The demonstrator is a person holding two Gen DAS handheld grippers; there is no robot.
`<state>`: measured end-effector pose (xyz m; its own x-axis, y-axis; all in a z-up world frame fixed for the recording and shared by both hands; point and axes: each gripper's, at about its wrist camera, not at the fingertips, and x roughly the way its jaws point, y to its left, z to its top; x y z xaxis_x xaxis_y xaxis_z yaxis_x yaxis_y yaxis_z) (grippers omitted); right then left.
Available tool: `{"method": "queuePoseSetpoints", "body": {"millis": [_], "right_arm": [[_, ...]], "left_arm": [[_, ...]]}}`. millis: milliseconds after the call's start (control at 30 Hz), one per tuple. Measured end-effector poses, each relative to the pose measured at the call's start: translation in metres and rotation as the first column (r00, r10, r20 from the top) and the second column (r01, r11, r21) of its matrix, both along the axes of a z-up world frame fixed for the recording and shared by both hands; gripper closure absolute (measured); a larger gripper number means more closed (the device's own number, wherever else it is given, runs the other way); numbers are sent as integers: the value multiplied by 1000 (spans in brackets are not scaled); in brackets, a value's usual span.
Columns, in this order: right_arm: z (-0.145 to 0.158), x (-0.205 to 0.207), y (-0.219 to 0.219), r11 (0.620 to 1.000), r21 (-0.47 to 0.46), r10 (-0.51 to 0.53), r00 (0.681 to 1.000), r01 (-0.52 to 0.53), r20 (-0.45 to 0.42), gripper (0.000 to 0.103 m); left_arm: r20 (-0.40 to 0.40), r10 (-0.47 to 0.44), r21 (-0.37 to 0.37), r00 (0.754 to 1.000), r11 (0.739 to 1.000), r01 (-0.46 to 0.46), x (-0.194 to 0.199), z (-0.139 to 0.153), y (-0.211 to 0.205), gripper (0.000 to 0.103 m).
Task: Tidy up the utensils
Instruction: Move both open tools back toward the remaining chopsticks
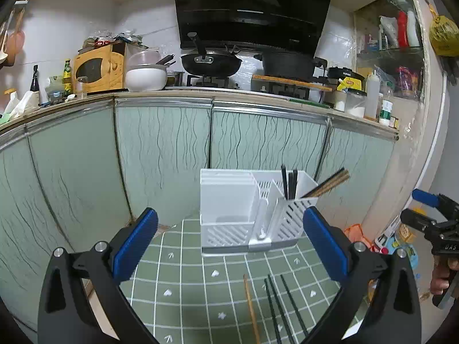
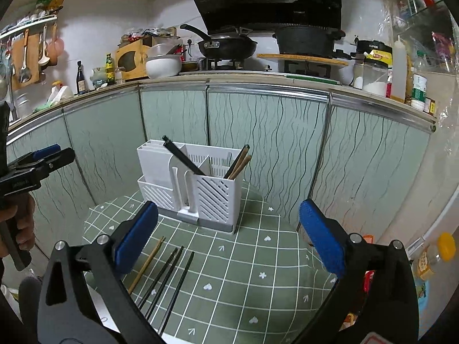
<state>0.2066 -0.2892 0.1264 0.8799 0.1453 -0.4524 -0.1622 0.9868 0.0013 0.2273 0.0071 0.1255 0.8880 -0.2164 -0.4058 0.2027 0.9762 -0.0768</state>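
Black chopsticks point(image 1: 282, 309) between wide left gripper point(image 1: 229, 246) jaws

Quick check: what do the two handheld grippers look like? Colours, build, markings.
Both match: the left gripper and right gripper have black angular plastic arms, silver round bolts at the pivots, and fingers faced with textured blue pads. Seen from the side, the right one shows a black pistol-style body with faint embossed lettering, held in a bare hand. No cables visible.

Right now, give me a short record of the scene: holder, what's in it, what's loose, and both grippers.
holder: white utensil holder on the green checked cloth
in holder: black chopsticks, wooden chopsticks
loose on cloth: one wooden chopstick, three black chopsticks
left gripper: open, holding nothing
right gripper: open, holding nothing
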Motion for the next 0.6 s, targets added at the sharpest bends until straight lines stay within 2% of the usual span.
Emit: {"method": "queuePoseSetpoints", "body": {"millis": [200, 500, 600], "right_arm": [[-5, -25, 7, 1000, -27, -2, 1000, 3, 25, 8], [-22, -55, 13, 999, -36, -19, 998, 21, 57, 8], [-35, -58, 16, 999, -31, -5, 999, 6, 35, 8]], "left_arm": [[-5, -13, 38, 1000, 999, 13, -23, -11, 6, 5], [-43, -26, 87, 999, 996, 30, -47, -45, 6, 5], [-55, -30, 88, 998, 996, 35, -54, -58, 7, 5]]}}
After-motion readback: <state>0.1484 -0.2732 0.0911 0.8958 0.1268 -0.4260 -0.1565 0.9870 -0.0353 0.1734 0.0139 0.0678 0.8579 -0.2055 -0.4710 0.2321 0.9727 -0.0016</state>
